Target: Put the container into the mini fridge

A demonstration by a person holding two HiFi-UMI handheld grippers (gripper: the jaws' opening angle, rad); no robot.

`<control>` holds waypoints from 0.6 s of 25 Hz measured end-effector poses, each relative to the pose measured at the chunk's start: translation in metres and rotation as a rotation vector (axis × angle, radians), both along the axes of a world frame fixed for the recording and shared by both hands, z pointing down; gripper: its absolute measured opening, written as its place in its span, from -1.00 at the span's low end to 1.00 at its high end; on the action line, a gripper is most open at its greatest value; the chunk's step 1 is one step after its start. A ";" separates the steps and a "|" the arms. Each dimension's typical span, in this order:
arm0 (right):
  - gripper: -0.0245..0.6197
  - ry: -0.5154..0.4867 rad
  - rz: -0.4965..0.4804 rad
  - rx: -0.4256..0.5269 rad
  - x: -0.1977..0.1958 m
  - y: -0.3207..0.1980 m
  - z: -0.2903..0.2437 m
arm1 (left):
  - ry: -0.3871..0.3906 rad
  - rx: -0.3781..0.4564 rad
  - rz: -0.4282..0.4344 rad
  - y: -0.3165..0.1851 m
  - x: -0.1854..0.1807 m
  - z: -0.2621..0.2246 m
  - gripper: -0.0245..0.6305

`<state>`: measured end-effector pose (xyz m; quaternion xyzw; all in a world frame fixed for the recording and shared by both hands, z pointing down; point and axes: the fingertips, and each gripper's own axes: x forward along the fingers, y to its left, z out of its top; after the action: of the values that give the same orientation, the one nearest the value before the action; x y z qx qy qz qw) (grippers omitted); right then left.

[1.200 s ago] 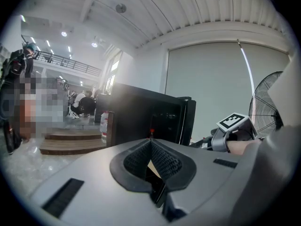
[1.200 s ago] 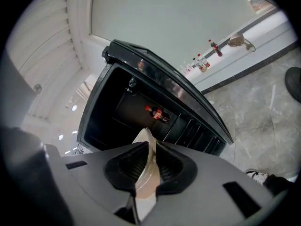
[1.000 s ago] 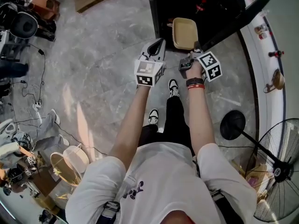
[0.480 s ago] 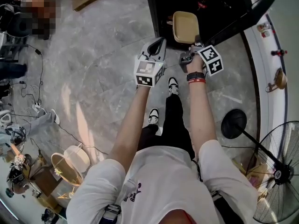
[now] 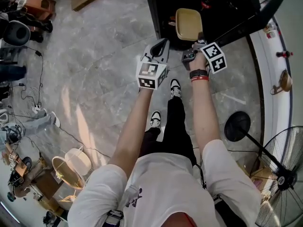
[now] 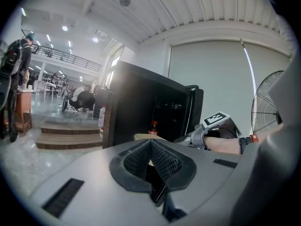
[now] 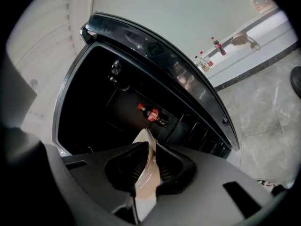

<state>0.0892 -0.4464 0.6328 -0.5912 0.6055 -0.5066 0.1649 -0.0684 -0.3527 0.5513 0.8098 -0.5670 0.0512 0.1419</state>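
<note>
Right gripper point(image 5: 195, 41): fingers closed to a narrow gap on the near rim of the tan container point(image 5: 188, 24), one pad on each side of the wall. In the right gripper view the rim runs edge-on between the pads point(image 7: 145, 178). The grip looks firm and I see no slack.

Left gripper point(image 5: 161, 46): fingers together with nothing between them. It hangs just beside the right one, outside the cabinet.

Container position: carried in the air ahead of my right fingers, over the threshold of the open mini fridge point(image 5: 161, 8). The door point(image 5: 246, 18) is swung wide on the right. The container's long side points away from the fingers, straight into the dark interior.

A cola bottle point(image 7: 151, 113) lies deeper inside, in line with the container's far edge but well apart from it.

Judgement: the coming move is a straight push along that long axis, by the right hand alone. I cannot yet see which shelf will take it.
</note>
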 end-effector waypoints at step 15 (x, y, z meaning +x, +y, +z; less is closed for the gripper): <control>-0.73 0.016 0.012 0.022 -0.013 -0.054 0.024 | 0.008 -0.011 -0.004 -0.026 -0.012 0.024 -0.87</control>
<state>0.0764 -0.5004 0.6571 -0.5970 0.6087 -0.4943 0.1697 -0.0807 -0.3785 0.5756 0.8081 -0.5677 0.0507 0.1487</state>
